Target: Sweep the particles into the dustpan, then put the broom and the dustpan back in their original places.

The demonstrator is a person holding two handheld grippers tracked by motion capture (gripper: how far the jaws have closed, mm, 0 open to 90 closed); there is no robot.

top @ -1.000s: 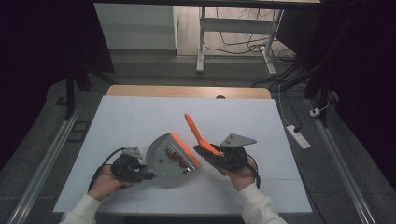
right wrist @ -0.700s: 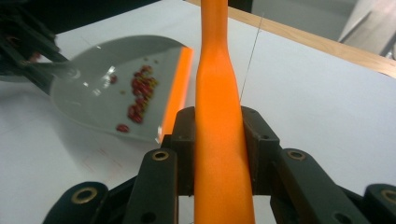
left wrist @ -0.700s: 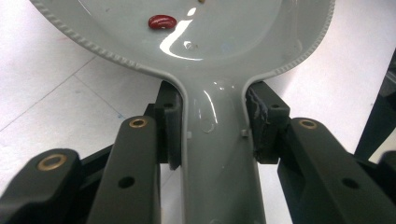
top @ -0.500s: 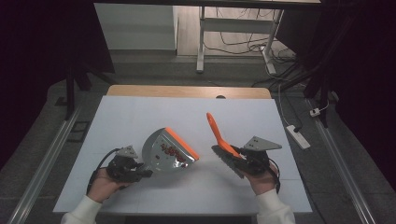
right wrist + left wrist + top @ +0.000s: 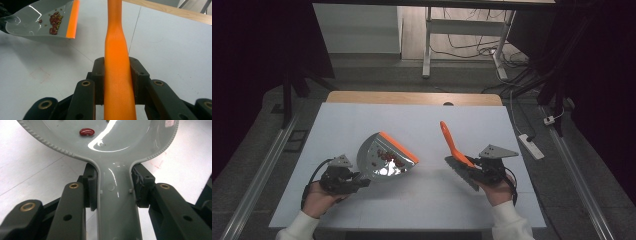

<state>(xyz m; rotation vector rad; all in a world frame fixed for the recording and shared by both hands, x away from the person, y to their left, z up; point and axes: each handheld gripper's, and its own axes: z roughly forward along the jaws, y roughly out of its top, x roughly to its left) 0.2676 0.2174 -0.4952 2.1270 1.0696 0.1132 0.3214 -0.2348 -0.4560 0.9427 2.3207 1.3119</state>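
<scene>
The left hand-held gripper [image 5: 343, 178] sits low over the table's near left part, forearm entering from the bottom edge. Its jaws are closed tight on the grey handle of the dustpan [image 5: 384, 157]; in the left gripper view the pads [image 5: 90, 187] press both sides of that handle. The pan is tilted, orange lip raised toward the right, with red beans [image 5: 387, 157] gathered inside.

The right hand-held gripper [image 5: 477, 172] is held near the table's front right, well apart from the pan. Its jaws are clamped on the orange handle of the brush [image 5: 454, 152], which slants up and away; the bristle end hangs by the hand.

The table [image 5: 412, 125] has a white top with a wooden strip along the far edge. Grey floor, rails and cables surround it; a power strip [image 5: 529, 146] lies on the floor to the right.

Bare surface lies between the two tools and across the far half.
</scene>
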